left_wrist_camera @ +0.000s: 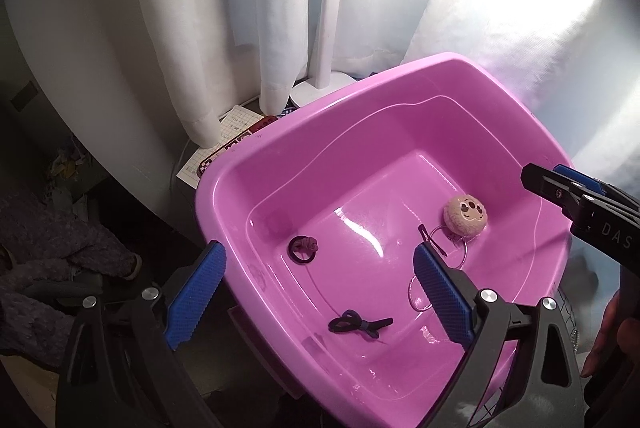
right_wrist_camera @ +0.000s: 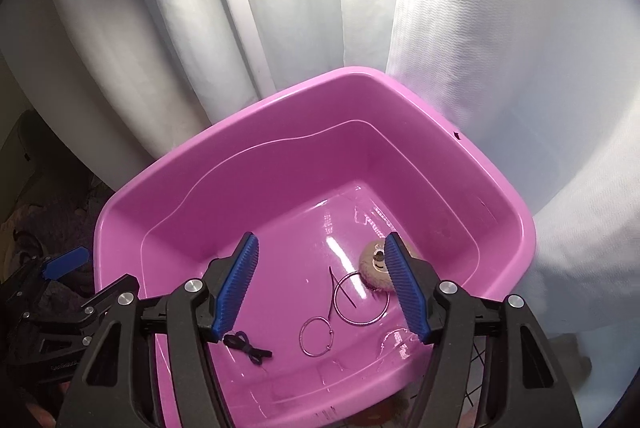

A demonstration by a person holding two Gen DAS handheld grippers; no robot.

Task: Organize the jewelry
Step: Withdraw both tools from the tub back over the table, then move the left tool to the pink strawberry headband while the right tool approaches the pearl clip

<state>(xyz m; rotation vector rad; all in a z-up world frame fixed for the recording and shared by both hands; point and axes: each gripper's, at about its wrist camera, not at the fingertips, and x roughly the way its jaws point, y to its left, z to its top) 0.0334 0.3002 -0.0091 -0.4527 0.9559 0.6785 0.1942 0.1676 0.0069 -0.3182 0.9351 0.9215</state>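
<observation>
Two hand-held grippers, left (left_wrist_camera: 316,292) and right (right_wrist_camera: 324,288), hover spread and empty above the pink tub (left_wrist_camera: 256,164). Inside lie hair ties (left_wrist_camera: 360,324), two rings (right_wrist_camera: 316,338) and a fluffy round charm (left_wrist_camera: 465,214).

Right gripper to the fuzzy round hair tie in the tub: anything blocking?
Nothing visible. The right gripper, jaws open and empty, hangs over the pink tub; the fuzzy hair tie lies uncovered on its floor, beside two thin rings.
</observation>
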